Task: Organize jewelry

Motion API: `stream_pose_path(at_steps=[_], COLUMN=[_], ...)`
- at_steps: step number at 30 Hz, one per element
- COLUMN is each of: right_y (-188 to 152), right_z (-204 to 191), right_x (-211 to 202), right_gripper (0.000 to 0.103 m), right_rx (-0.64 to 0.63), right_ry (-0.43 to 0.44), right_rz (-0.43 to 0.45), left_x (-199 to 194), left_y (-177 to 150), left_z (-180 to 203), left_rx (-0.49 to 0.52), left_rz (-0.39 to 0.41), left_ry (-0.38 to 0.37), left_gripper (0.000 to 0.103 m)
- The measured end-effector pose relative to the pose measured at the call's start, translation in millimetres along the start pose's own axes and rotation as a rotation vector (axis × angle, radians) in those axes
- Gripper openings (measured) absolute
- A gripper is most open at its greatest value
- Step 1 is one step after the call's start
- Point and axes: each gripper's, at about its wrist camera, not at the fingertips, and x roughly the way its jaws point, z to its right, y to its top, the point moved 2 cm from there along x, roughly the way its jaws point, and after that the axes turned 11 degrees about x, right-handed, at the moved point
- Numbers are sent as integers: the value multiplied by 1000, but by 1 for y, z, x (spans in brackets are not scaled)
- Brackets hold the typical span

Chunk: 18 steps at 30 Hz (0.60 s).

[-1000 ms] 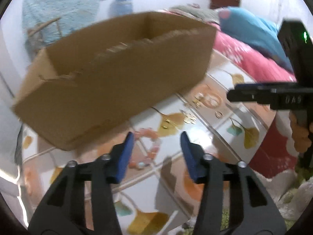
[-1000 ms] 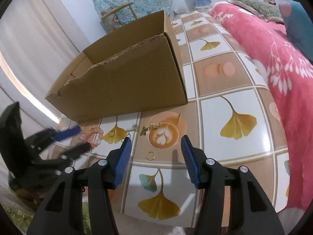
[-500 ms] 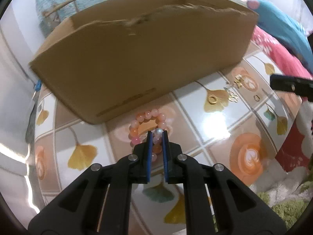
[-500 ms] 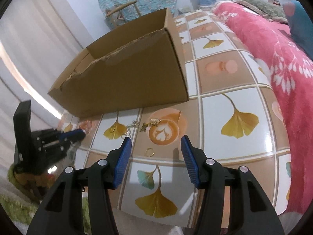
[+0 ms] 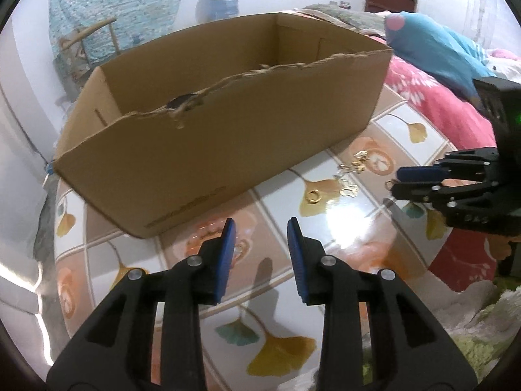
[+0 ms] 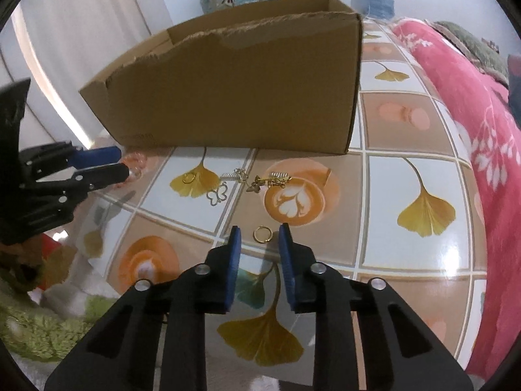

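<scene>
Left wrist view: left gripper (image 5: 260,231) jaws just reopened to a moderate gap, nothing between, above patterned ginkgo-leaf tabletop (image 5: 345,228) in front of open brown cardboard box (image 5: 228,130); small gold jewelry pieces (image 5: 350,179) scattered right. Right wrist view: right gripper (image 6: 259,239) jaws just narrowed, flanking small gold ring (image 6: 263,234) without visible contact; pink bead bracelet (image 6: 135,164) at left gripper tips beside box.
</scene>
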Motion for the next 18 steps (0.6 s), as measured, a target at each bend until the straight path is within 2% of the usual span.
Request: stream_pose_path(at_steps=[7, 18], right_y=[1, 1], right_z=[2, 3], right_x=[1, 1], right_gripper=[9, 9], right_rx=[-7, 7], right_ry=[-22, -13], right_rz=[9, 10], left_x=[5, 35], left_y=[9, 21], left_z=[11, 20], left_rx=[34, 49], left_rz=[20, -20], left_ry=[-63, -136], left_gripper=[31, 31])
